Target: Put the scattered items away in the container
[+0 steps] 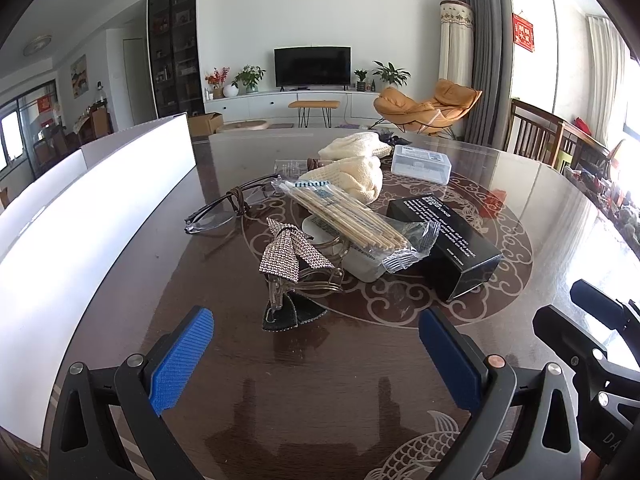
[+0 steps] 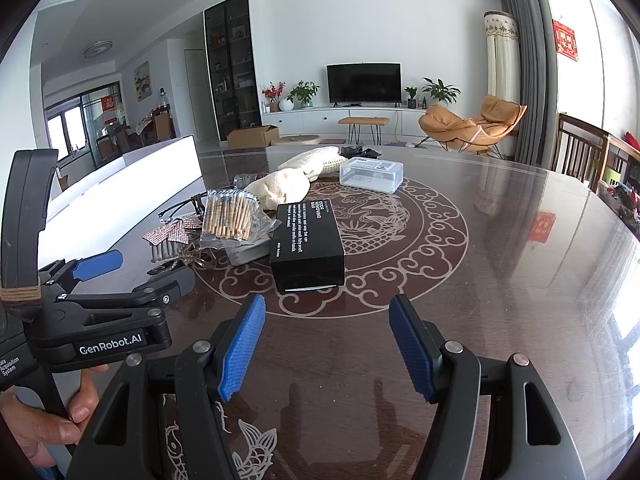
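While both grippers hang low over the near edge of the dark glass-topped table (image 1: 304,380), neither holds anything: the left gripper (image 1: 316,354) has its blue pads spread wide over bare tabletop, and the right gripper (image 2: 326,346) is likewise spread with nothing between its fingers. Both point forward and downward at the clutter, which looks like a poise for choosing a first item, so the tidying seems not yet begun.

Nearest the left gripper lies a rhinestone bow hair clip (image 1: 294,258), resting on its clear claw with a dark fabric piece just in front. Just beyond it, a cellophane packet of wooden sticks (image 1: 348,216) lies propped across a pale flat case (image 1: 360,262), so it tilts rather than lying flat. Beside these, to the right, a black box (image 2: 308,240) printed "odor removing bar" sits square on the table, directly ahead of the right gripper and probably the easiest rigid grasp. Left of the packet lie eyeglasses (image 1: 224,210) with a brown cord looped on them.

Farther back sit cream knitted cloths (image 1: 352,178), heaped loosely, and a clear plastic lidded box (image 2: 371,174).

The container, a white open box (image 1: 80,216), stands along the table's left side, near the pile, so each item should need only a short carry.
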`<act>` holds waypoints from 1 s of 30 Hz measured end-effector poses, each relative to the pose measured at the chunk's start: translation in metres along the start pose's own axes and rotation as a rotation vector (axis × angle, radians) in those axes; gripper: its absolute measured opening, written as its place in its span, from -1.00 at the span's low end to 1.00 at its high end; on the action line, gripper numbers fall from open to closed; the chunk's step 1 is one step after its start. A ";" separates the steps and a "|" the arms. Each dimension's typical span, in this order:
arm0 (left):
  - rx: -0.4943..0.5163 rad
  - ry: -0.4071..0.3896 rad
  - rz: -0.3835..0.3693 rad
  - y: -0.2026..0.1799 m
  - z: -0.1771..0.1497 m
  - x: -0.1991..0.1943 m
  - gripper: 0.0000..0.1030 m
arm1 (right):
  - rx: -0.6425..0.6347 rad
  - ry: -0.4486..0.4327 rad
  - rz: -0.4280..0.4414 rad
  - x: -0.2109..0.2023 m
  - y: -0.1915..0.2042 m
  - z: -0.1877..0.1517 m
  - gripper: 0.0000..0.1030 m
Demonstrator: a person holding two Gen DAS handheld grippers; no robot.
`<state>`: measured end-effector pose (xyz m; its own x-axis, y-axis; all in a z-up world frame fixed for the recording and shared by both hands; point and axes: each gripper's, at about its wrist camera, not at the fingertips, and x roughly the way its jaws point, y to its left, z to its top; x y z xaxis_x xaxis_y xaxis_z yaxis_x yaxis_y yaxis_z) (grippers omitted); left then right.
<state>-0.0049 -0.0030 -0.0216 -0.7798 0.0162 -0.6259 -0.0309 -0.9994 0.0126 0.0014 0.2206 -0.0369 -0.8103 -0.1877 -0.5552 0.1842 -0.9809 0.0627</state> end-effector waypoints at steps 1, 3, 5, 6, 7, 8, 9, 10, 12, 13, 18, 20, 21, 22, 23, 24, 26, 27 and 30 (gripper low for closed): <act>0.002 0.000 0.001 0.000 0.000 0.000 1.00 | 0.000 0.000 0.000 0.000 0.000 0.000 0.29; 0.004 0.000 0.002 0.000 0.000 0.000 1.00 | 0.000 0.000 0.001 0.000 0.000 0.000 0.29; 0.003 0.001 0.001 -0.001 0.000 0.000 1.00 | 0.000 0.000 0.000 0.000 0.000 0.000 0.29; 0.003 0.001 0.001 -0.001 0.000 0.000 1.00 | 0.000 0.000 0.000 0.000 0.000 0.000 0.29; 0.003 0.001 0.001 -0.001 0.000 0.000 1.00 | 0.000 0.000 0.001 0.000 0.000 0.000 0.29; 0.002 0.001 0.001 -0.001 0.000 0.000 1.00 | 0.000 0.000 0.001 0.000 0.000 0.000 0.29; 0.002 0.001 0.001 -0.001 0.000 0.000 1.00 | 0.000 0.000 0.001 0.000 0.000 0.000 0.29; 0.003 0.001 0.001 -0.001 0.000 0.000 1.00 | 0.000 0.000 0.001 0.000 0.000 0.000 0.29; 0.003 0.001 0.001 -0.001 0.000 0.000 1.00 | 0.000 0.000 0.001 0.000 0.000 0.000 0.29; 0.003 0.001 0.001 -0.001 0.000 0.000 1.00 | 0.000 0.000 0.001 0.000 0.000 0.000 0.29; 0.003 0.000 0.001 -0.001 0.000 0.000 1.00 | 0.000 0.000 0.004 0.000 0.002 -0.001 0.29; 0.003 0.000 0.002 -0.001 0.000 0.000 1.00 | 0.000 0.001 0.004 0.001 0.002 -0.001 0.29; 0.004 0.001 0.001 -0.001 0.000 0.000 1.00 | 0.000 0.001 0.004 0.001 0.002 -0.001 0.29; 0.004 0.001 0.001 -0.001 0.000 0.000 1.00 | 0.000 0.001 0.004 0.001 0.002 -0.001 0.29; 0.005 0.001 0.002 -0.001 0.000 0.000 1.00 | 0.000 0.001 0.004 0.001 0.002 -0.001 0.29; 0.005 0.000 0.002 -0.001 0.000 0.000 1.00 | 0.000 0.001 0.004 0.001 0.002 -0.001 0.29; 0.007 -0.002 0.002 -0.001 0.000 0.000 1.00 | 0.000 0.001 0.005 0.001 0.002 -0.001 0.29; 0.008 -0.003 0.003 -0.001 0.000 0.000 1.00 | 0.000 0.001 0.004 0.001 0.002 -0.001 0.29; 0.010 -0.004 0.004 -0.002 0.000 -0.001 1.00 | 0.000 0.001 0.005 0.001 0.002 -0.001 0.29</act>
<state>-0.0036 -0.0011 -0.0214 -0.7823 0.0127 -0.6227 -0.0344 -0.9991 0.0229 0.0017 0.2188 -0.0378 -0.8087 -0.1922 -0.5559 0.1879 -0.9800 0.0655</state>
